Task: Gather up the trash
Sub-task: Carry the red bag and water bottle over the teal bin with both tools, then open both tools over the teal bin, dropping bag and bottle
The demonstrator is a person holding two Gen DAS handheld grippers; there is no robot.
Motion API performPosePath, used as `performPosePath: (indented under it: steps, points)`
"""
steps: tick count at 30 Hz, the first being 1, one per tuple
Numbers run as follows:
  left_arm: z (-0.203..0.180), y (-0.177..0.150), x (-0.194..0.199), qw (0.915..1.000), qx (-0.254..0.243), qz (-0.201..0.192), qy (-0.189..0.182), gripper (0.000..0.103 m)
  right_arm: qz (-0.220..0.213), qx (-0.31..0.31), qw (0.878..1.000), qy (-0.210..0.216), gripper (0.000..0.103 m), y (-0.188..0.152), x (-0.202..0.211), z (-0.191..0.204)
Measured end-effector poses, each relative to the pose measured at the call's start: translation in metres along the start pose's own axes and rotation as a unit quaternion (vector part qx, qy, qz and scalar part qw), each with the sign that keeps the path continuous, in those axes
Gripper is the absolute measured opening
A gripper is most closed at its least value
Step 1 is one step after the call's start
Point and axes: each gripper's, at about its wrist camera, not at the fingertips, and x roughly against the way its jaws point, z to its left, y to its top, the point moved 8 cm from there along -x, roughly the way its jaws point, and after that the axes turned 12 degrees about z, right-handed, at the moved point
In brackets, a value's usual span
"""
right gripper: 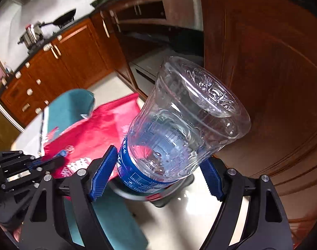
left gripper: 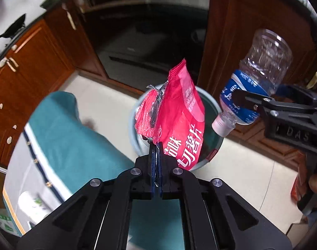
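My left gripper [left gripper: 156, 148] is shut on a red snack bag [left gripper: 179, 114] and holds it upright over a round grey bin [left gripper: 135, 114] on the floor. My right gripper [right gripper: 156, 164] is shut on an empty clear plastic bottle [right gripper: 185, 125] with a blue label, cap pointing down. In the left wrist view the bottle [left gripper: 260, 70] hangs at the right, just beside the bin's rim, held by the right gripper [left gripper: 252, 98]. In the right wrist view the red bag [right gripper: 100, 131] and the left gripper [right gripper: 52, 161] show at the left.
A teal cloth [left gripper: 71, 137] covers a table edge at the left. Wooden kitchen cabinets [left gripper: 29, 62] and a dark oven front [left gripper: 146, 48] stand behind the bin. A tall wooden door [right gripper: 262, 62] is at the right. The floor is pale tile [left gripper: 241, 170].
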Motion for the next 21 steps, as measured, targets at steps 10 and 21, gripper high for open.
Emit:
performPosePath:
  steps: [10,21]
  points:
    - [-0.02,0.013,-0.086,0.9969,0.004,0.078,-0.01,0.003,0.05,0.06,0.996,-0.037,0.075,0.01,-0.075,-0.003]
    - [-0.031,0.02,-0.093,0.9972,-0.005,0.074,-0.009,0.063,0.09,0.061,0.994,-0.02,0.085,0.012,-0.102,0.001]
